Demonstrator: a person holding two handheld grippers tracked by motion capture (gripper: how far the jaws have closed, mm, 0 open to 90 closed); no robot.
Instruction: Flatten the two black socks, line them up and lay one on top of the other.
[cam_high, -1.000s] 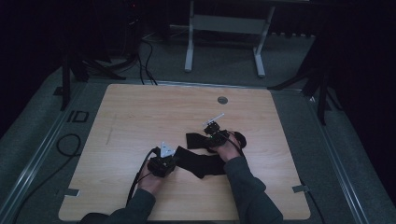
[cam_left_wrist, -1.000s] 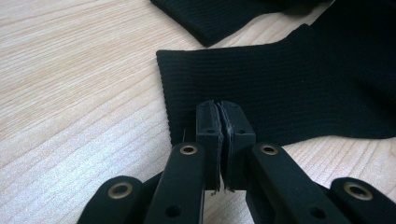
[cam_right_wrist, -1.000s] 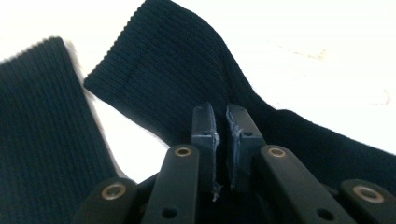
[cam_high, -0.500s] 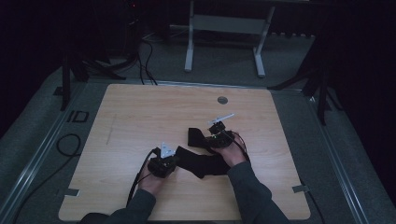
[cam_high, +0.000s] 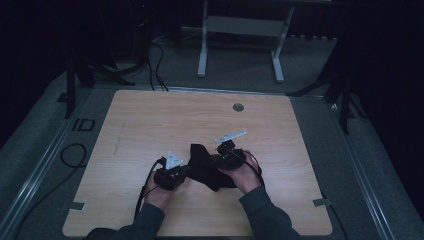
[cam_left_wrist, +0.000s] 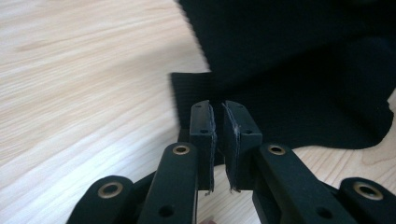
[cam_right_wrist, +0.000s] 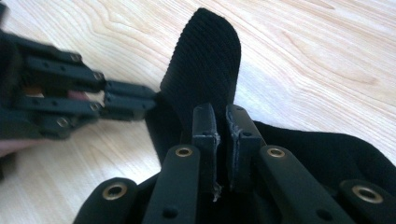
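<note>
Black ribbed cloth (cam_high: 207, 167) lies crumpled on the near middle of the pale wooden desk (cam_high: 150, 120), between the person's two hands, and both tools work on it from opposite sides. The right gripper (cam_right_wrist: 221, 122) stands with its jaws nearly together; in the right gripper view a fold of the cloth (cam_right_wrist: 205, 70) rises right at their tips, which suggests a pinched edge being lifted, though the pinch itself is hidden behind the pads. In the high view the right gripper (cam_high: 225, 156) sits at the cloth's right side, raised a little, probably so the fabric can unfurl or fold over.

At the cloth's near left edge is the left gripper (cam_high: 172, 175). Its jaws have just been opening, and in the left gripper view the left gripper (cam_left_wrist: 219, 119) shows a narrow slit with no fabric clearly inside it; the hem of the cloth (cam_left_wrist: 299, 88) lies just beyond the tips. It seems to have let go of that corner so the right side can pull the cloth freely.
</note>
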